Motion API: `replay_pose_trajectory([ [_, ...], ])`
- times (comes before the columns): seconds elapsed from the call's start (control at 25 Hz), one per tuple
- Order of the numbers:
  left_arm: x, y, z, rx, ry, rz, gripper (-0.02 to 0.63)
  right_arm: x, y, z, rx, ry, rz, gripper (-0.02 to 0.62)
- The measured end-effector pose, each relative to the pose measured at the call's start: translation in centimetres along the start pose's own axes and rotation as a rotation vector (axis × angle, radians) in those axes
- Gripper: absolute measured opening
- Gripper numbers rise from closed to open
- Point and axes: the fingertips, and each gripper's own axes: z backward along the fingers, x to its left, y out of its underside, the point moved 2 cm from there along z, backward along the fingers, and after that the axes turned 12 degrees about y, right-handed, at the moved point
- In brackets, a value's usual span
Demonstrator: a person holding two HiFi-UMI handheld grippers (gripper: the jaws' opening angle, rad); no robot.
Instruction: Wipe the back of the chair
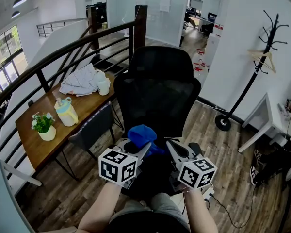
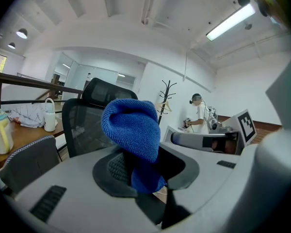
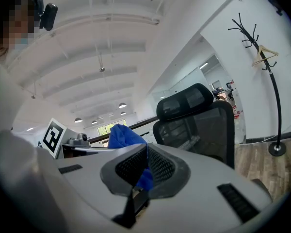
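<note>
A black mesh office chair (image 1: 157,91) stands in the middle of the wooden floor (image 1: 233,169). Its back is turned to the person holding the grippers.

The left gripper (image 1: 143,149) is just in front of the chair back, low down. Its jaws are squeezed tight on a blue cloth (image 1: 140,134). The cloth sticks up above the jaws in a soft lump. I cannot tell if it touches the chair back.

The right gripper (image 1: 170,147) is just beside the left one, also low in front of the chair back. Its jaws are pressed together, and a small bit of the blue cloth shows between them.

To the left of the chair is a wooden table (image 1: 36,144). On it are a little plant in a pot (image 1: 42,125), a yellow and blue bottle (image 1: 66,111), a white jug (image 1: 103,85) and a heap of striped clothes (image 1: 80,80). A grey chair (image 1: 89,130) is pushed in at the table, between the table and the black chair. A dark railing (image 1: 63,52) curves behind the table.

Well off to the right of the chair, a black coat stand (image 1: 262,57) leans by the white wall, with a white desk (image 1: 266,110) near it.
</note>
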Motion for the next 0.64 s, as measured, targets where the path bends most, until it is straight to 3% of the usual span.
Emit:
replay_pose_trajectory([
  [0.64, 0.18, 0.48, 0.47, -0.005, -0.018, 0.029, 0.123, -0.35, 0.05, 0.12, 0.005, -0.008, -0.005, 0.031],
])
